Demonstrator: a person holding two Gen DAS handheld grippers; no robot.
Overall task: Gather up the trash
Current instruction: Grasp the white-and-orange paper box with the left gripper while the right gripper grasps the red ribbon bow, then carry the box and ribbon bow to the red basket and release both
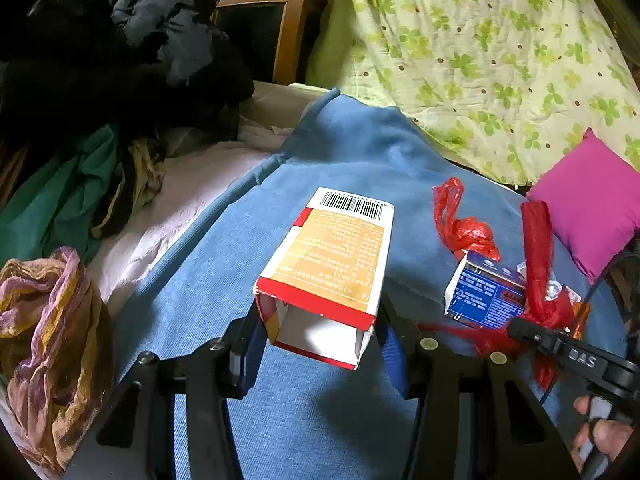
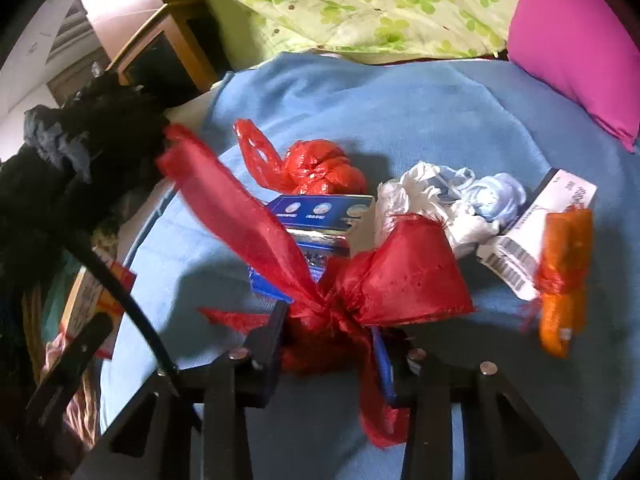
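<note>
Home bedroom, lived-in. Bed with a blue blanket (image 1: 340, 152), a green clover-print quilt (image 1: 480, 52) bunched at the head, a magenta pillow (image 1: 588, 204). Heap of dark clothes (image 1: 100, 60) on the side, wooden-framed furniture (image 1: 276, 20) behind.

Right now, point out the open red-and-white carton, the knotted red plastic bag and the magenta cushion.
open red-and-white carton (image 1: 332, 256), left wrist view, printed top panel.
knotted red plastic bag (image 2: 324, 166), right wrist view, bunched knot.
magenta cushion (image 2: 576, 44), right wrist view, front face.
</note>
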